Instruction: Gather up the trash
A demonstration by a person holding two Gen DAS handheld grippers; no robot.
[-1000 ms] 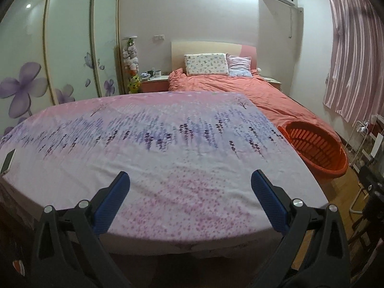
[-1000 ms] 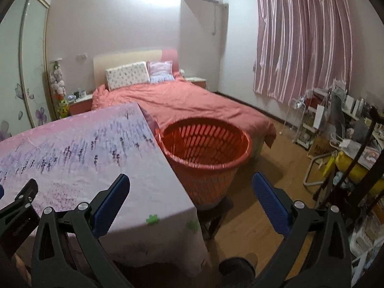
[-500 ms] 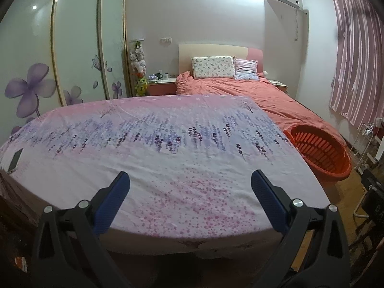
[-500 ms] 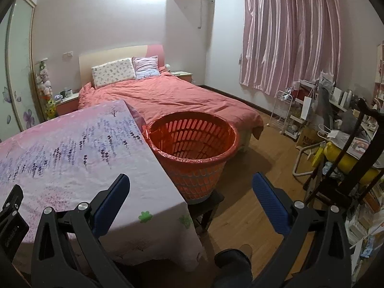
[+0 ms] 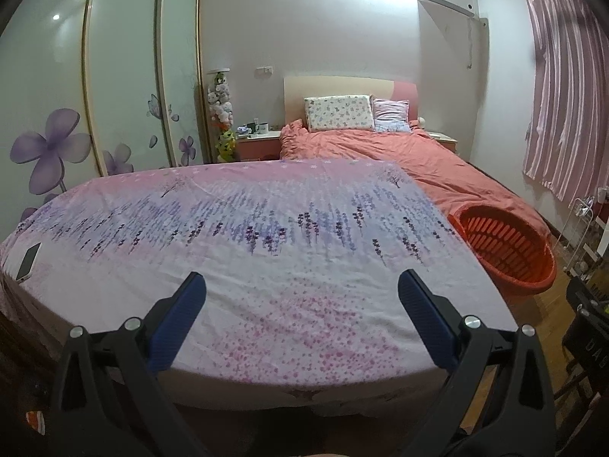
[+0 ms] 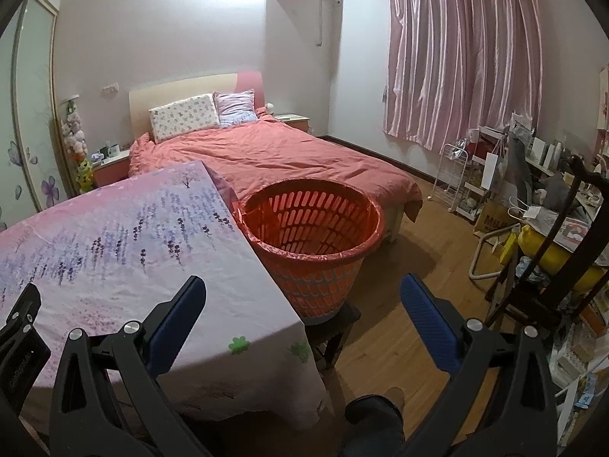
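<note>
An orange slatted basket point(image 6: 312, 224) lined with a bag stands on a dark stool at the table's right end; it also shows in the left wrist view point(image 5: 506, 247). The table point(image 5: 266, 259) wears a pink and purple flowered cloth. My left gripper point(image 5: 300, 285) is open and empty above the table's near edge. My right gripper point(image 6: 302, 289) is open and empty, over the table's right corner, short of the basket. I see no trash on the cloth.
A white phone point(image 5: 28, 261) lies at the table's left edge. A bed with a red quilt point(image 6: 281, 160) stands behind. Cluttered shelves and a chair point(image 6: 548, 228) fill the right side. A wardrobe point(image 5: 114, 76) lines the left wall. Wooden floor point(image 6: 415, 266) lies beside the basket.
Both grippers have drawn back and risen a little, so the table and basket look farther off. The left view has swung slightly right. Both grippers stay open.
</note>
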